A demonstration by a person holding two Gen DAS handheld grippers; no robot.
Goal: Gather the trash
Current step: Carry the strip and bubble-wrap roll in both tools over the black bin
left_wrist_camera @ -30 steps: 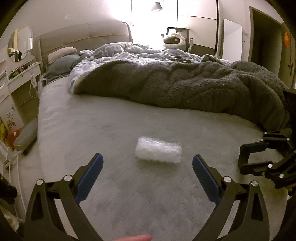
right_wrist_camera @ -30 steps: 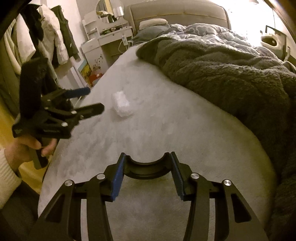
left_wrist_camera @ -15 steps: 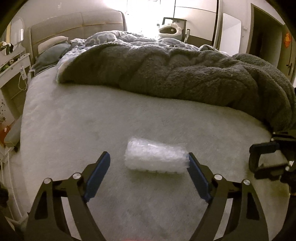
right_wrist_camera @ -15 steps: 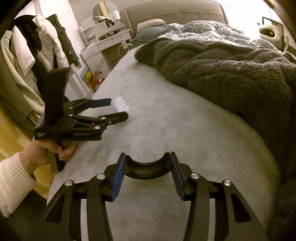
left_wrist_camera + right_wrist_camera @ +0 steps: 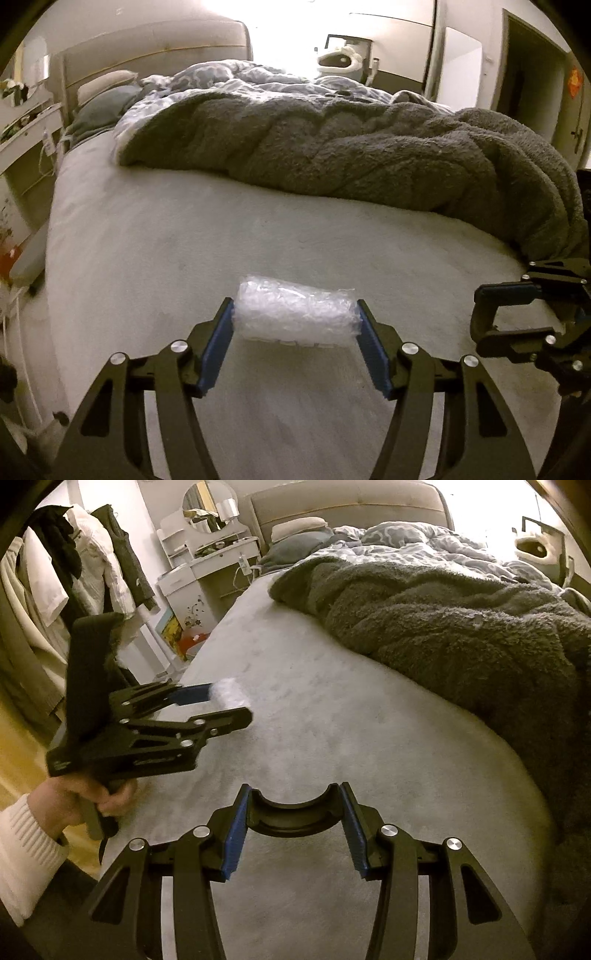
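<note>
A roll of clear bubble wrap [image 5: 295, 313] lies on the grey bed sheet [image 5: 184, 236]. My left gripper [image 5: 295, 310] has its blue pads [image 5: 216, 349] against both ends of the roll, shut on it. In the right wrist view the roll [image 5: 231, 696] shows between the left gripper's fingers [image 5: 192, 694]. My right gripper [image 5: 295, 812] is shut on a black curved ring-shaped piece [image 5: 293, 814] and hovers over the sheet to the right of the left gripper; it also shows in the left wrist view [image 5: 484, 314].
A thick dark grey blanket [image 5: 351, 147] is piled across the far half of the bed. Pillows [image 5: 103, 99] and a headboard are at the far left. A white dresser [image 5: 207, 565] and hanging clothes [image 5: 74, 568] stand beside the bed. A doorway [image 5: 532, 62] is at far right.
My left gripper moved forward to the bubble wrap roll and its jaws closed in from wide open until the pads met the roll's ends. The right gripper stayed nearly still.
</note>
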